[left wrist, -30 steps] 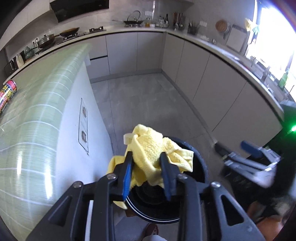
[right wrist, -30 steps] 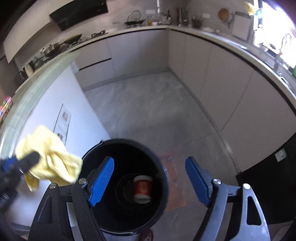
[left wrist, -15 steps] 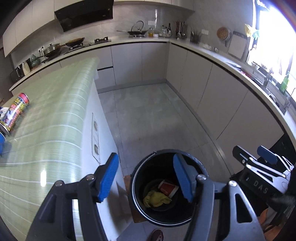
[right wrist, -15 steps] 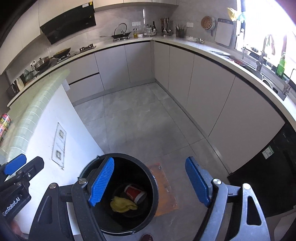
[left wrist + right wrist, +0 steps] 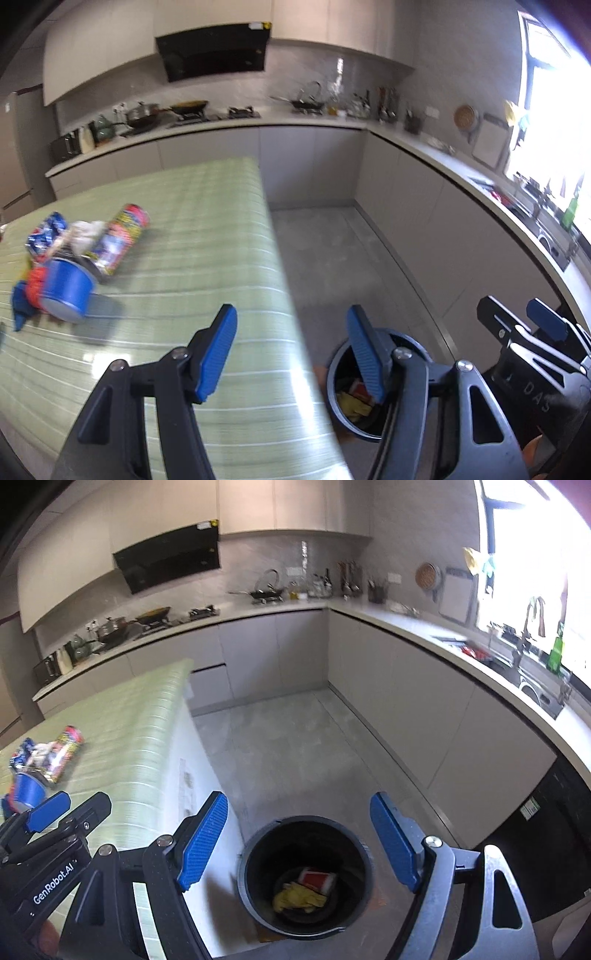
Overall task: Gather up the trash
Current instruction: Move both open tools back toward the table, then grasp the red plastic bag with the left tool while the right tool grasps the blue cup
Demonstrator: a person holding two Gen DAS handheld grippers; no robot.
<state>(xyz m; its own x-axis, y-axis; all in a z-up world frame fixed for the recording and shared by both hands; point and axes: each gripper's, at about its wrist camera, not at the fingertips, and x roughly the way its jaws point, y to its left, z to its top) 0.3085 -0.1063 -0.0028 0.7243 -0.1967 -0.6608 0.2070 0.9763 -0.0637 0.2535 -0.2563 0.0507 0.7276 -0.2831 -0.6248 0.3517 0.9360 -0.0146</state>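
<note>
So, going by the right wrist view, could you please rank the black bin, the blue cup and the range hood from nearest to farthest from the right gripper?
1. Black bin, on the floor just beyond the right gripper.
2. Blue cup, far left on the green counter.
3. Range hood, high on the back wall.

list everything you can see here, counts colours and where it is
trash bin: 1, black, on the floor beside the island
yellow cloth: 1, yellow, inside the bin
red cup: 1, red and white, inside the bin, beside the cloth
island counter: 1, green striped top
can: 1, red and multicoloured, lying on the island
blue cup: 1, blue, on its side on the island
snack wrapper: 1, blue and red, crumpled, behind the cup
kitchen cabinets: a run, grey, along the walls
range hood: 1, black, on the wall
left gripper: black, blue pads, open, empty
right gripper: black, blue pads, open, empty
</note>
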